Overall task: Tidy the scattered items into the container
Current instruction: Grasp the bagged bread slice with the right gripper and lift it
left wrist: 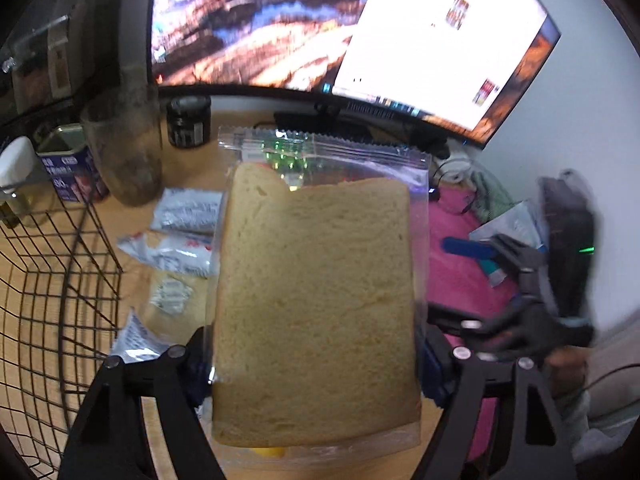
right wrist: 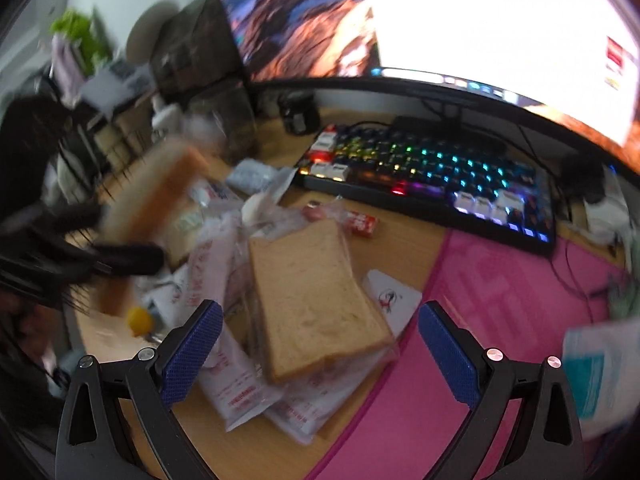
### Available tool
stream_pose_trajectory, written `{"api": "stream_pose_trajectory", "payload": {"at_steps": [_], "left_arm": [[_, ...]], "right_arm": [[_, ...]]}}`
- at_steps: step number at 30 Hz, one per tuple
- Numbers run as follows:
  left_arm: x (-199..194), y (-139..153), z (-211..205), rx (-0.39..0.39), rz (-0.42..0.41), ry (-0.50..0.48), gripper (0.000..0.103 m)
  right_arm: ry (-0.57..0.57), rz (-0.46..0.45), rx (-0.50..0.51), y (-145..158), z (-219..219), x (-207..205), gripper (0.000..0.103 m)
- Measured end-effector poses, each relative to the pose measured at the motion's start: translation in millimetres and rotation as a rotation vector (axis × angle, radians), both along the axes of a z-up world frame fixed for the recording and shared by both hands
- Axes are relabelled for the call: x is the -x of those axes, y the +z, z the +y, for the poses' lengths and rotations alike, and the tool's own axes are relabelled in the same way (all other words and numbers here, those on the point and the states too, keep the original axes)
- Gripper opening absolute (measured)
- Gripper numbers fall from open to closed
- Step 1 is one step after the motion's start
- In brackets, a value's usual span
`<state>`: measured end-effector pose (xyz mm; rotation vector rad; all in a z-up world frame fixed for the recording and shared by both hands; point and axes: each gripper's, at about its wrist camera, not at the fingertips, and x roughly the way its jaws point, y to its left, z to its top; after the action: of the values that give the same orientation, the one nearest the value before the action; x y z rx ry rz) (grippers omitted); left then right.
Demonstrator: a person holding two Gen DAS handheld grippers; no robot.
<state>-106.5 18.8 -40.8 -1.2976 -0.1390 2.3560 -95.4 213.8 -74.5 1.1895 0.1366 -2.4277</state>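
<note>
A slice of bread in a clear bag (left wrist: 316,300) fills the left wrist view, lifted above the wooden desk. My left gripper (left wrist: 316,344) is shut on it, its pads pressing the bag's two sides. The black wire basket (left wrist: 48,300) stands to the left of it. In the right wrist view my right gripper (right wrist: 322,320) is open, hovering just above a second bagged bread slice (right wrist: 312,300) that lies on a heap of white snack packets (right wrist: 236,384). The held bread (right wrist: 160,200) shows blurred at the left there.
An RGB keyboard (right wrist: 432,176) and a wide monitor (left wrist: 320,20) stand at the back. A pink mat (right wrist: 500,300) covers the desk's right side. A glass jar (left wrist: 124,148), a dark jar (left wrist: 188,120) and white packets (left wrist: 184,232) sit near the basket. A small red packet (right wrist: 362,224) and a white card (right wrist: 390,296) lie by the bread.
</note>
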Motion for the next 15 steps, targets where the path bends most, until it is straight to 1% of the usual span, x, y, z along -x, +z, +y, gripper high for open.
{"api": "stream_pose_trajectory", "payload": {"at_steps": [3, 6, 12, 14, 15], "left_arm": [[-3, 11, -6, -0.004, 0.013, 0.001, 0.081], [-2, 14, -8, -0.007, 0.014, 0.006, 0.081], [-2, 5, -14, -0.007, -0.008, 0.027, 0.081], [-2, 2, -15, 0.000, -0.012, 0.037, 0.081], [-1, 2, -15, 0.001, -0.012, 0.040, 0.081]], "right_arm": [[0.044, -0.045, -0.049, -12, -10, 14, 0.100], [0.100, -0.105, -0.071, -26, -19, 27, 0.100], [0.155, -0.181, -0.113, -47, -37, 43, 0.100], [0.160, -0.184, -0.133, -51, -41, 43, 0.095], [0.165, -0.174, -0.119, -50, -41, 43, 0.087]]}}
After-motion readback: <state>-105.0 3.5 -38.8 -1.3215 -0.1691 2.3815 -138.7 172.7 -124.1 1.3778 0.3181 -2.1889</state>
